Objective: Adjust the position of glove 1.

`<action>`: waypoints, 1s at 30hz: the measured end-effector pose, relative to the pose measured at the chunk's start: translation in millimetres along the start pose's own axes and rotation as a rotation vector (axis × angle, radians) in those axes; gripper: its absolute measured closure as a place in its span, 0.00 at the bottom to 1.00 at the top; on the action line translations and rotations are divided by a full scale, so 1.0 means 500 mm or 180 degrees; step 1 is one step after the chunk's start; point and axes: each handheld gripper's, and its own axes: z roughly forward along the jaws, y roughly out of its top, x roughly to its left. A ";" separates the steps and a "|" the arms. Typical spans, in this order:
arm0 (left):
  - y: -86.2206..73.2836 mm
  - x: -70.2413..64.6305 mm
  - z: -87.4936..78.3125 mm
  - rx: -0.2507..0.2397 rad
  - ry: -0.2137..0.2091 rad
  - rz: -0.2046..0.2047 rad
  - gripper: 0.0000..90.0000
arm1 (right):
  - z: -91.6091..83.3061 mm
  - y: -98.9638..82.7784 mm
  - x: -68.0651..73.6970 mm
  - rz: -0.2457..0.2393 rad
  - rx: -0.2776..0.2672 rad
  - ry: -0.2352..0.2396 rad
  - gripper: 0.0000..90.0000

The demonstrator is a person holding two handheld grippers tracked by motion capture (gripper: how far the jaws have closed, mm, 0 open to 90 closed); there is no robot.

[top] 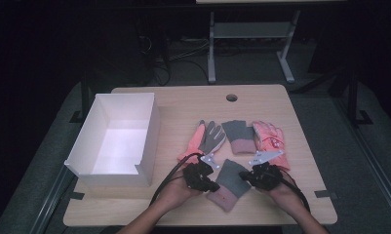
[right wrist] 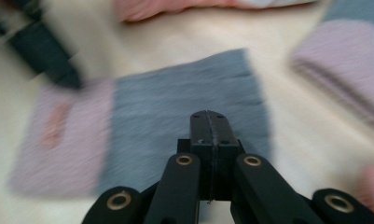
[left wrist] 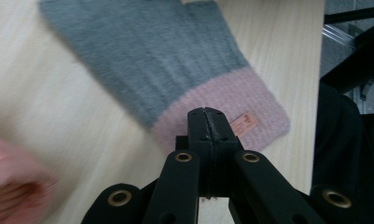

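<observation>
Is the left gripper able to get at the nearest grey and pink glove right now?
Probably yes: the left gripper sits beside the grey and pink glove, nothing between, though its jaws are shut.

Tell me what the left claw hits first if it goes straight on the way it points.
Most likely the near grey-and-pink glove: the shut left claw points at its pink cuff, though depth is unclear.

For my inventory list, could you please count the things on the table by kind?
Grey knit gloves with pink cuffs: 2, near and far
Pink work gloves: 2, left and right
White box: 1
Total: 5
</observation>
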 end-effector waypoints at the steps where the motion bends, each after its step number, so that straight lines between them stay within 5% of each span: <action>1: -0.001 0.002 -0.002 -0.0013 0.0030 -0.0010 1.00 | 0.000 0.000 0.000 0.0000 0.0000 0.0000 1.00; 4: -0.003 0.011 -0.008 -0.0022 0.0079 -0.0007 1.00 | -0.010 -0.022 0.038 -0.0060 0.0056 0.0028 1.00; 9: -0.004 0.011 0.007 0.0049 0.0057 0.0034 1.00 | -0.014 -0.035 0.052 -0.0053 0.0104 0.0075 1.00; 30: 0.009 -0.028 0.043 0.0016 -0.0303 0.0070 1.00 | 0.027 -0.001 0.007 -0.0023 0.0183 -0.0087 1.00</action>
